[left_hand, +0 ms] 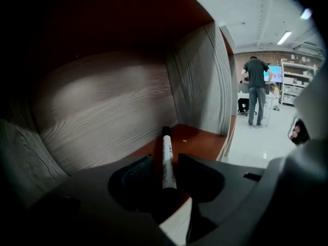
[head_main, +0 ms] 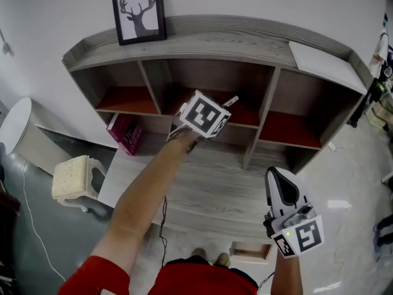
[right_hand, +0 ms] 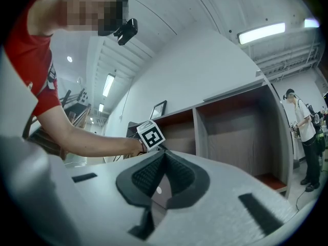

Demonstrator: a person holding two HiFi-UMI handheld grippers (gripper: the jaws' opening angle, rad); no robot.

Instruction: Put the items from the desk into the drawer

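- So, head view: my left gripper (head_main: pixel 228 102) reaches into the middle cubby (head_main: pixel 209 78).
- Left gripper view: jaws spread, marker (left_hand: pixel 167 158) lying loose between them on the cubby's red floor. Looks like drop-off; next, back straight out.
- Right gripper view: right gripper (right_hand: pixel 163 158) pinched closed, empty.

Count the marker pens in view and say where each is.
1. The marker pen lies on the red floor of the middle cubby, between the open jaws of the left hand-held gripper. Others may be hidden.
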